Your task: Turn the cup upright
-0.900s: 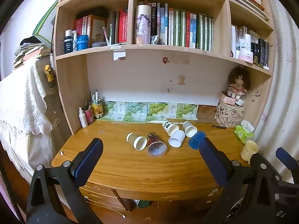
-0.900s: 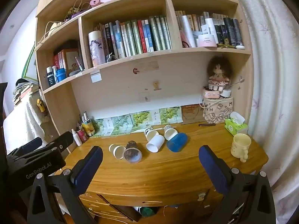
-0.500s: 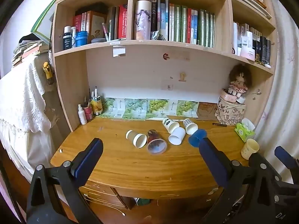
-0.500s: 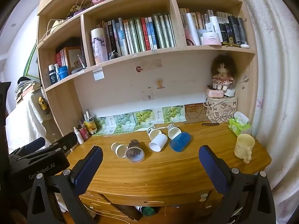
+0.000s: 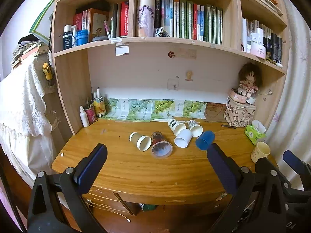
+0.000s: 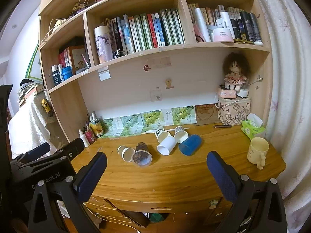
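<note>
Several cups lie on their sides on the wooden desk: a paper cup, a clear patterned cup, a white cup, two printed paper cups behind it, and a blue cup. In the right wrist view the same cups show, among them the clear cup, the white cup and the blue cup. My left gripper is open and empty, in front of the desk edge. My right gripper is open and empty, also short of the desk.
A cream mug stands upright at the desk's right end, near a green tissue pack. A doll sits on a box at the back right. Bottles and pens stand at the back left. Bookshelves hang above. Drawers are under the desk.
Both grippers have drifted slightly upward and closer to the desk. The cups have not moved. Both grippers stay open.
</note>
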Motion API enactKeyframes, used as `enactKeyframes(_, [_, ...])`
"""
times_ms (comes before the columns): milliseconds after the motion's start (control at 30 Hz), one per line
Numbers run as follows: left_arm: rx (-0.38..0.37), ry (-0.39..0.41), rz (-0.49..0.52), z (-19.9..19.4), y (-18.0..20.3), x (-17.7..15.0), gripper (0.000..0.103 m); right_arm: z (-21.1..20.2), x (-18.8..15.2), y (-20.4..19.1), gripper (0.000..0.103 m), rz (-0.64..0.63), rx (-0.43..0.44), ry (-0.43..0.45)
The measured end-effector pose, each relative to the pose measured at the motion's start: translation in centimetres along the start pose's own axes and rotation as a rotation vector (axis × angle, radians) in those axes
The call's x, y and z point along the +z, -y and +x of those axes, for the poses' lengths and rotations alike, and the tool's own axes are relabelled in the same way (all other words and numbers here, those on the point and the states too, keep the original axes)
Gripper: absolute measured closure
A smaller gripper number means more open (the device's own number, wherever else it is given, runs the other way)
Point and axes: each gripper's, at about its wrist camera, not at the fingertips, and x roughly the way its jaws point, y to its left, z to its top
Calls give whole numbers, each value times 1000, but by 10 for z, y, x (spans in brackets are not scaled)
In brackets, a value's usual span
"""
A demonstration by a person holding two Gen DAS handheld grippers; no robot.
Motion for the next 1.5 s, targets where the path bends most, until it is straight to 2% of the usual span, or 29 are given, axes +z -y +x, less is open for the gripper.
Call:
enactKeyframes(400, [12, -27, -38, 0, 8, -10, 0, 3, 0, 7, 0, -12, 31, -32])
enactKeyframes(900, [61, -52, -68, -15, 22, -26, 0, -6, -12, 28, 0, -26, 101, -81])
enactKeyframes(1500, [115, -89, -64, -19, 27, -35, 1, -5, -16, 34, 0, -23, 146, -114])
